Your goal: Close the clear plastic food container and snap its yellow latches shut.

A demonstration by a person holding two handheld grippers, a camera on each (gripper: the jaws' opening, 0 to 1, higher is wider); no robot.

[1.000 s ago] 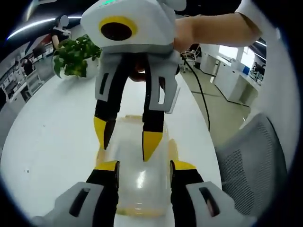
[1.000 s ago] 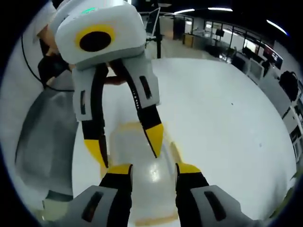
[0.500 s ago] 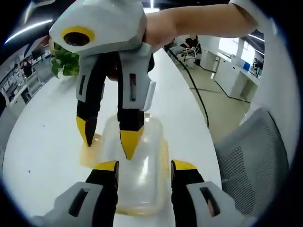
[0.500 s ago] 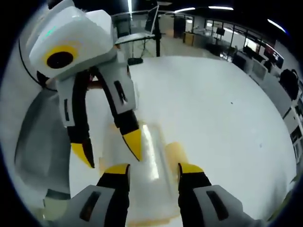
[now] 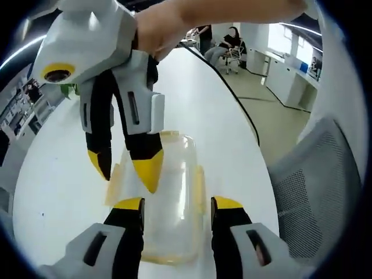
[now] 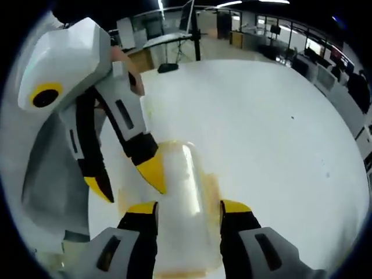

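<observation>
Pretty clearly an open-plan office: big white table (image 6: 273, 128), mesh office chair (image 5: 317, 192) at 4 o'clock, rows of desks (image 6: 302, 55) and ceiling strip lights (image 6: 229, 3) around 1 o'clock.

I work at a broad white table (image 5: 209, 116), its top plain and glossy. A grey mesh office chair (image 5: 317, 192) stands just beside its edge, and a black cable (image 5: 241, 110) runs along the floor near it. A green potted plant (image 5: 68, 89) sits at the table's far end. Desks (image 6: 168, 38) stand well beyond.
</observation>
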